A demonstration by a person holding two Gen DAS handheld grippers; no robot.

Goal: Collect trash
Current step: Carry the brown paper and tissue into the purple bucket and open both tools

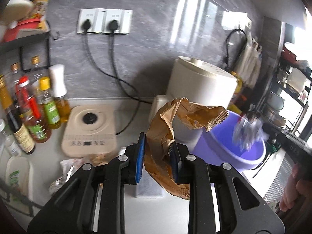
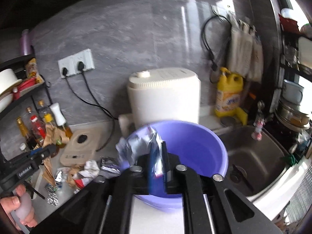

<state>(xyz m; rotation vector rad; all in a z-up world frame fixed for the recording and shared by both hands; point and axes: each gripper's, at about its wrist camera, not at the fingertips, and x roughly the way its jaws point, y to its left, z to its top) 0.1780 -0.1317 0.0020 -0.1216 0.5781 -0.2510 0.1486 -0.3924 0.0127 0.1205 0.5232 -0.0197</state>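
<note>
Brown paper (image 1: pixel 171 134), crumpled, is clamped between the blue pads of the left tool (image 1: pixel 158 158), held above the counter (image 1: pixel 132 105) just left of the purple bucket (image 1: pixel 251 159); the right tool (image 2: pixel 158 161) is closed on a silvery wrapper (image 2: pixel 136 148) over the bucket's near-left rim, the wrapper blurred in both views; the bucket stands in front of a white appliance (image 2: pixel 165 97), beside the sink (image 2: pixel 257 156) on its right; more scraps (image 2: pixel 85 173) of foil and paper lie on the counter left of the bucket, near a beige base (image 1: pixel 89 128); bottles (image 1: pixel 37 105) stand at the far left; two plugs (image 1: pixel 105 22) sit in wall sockets.
</note>
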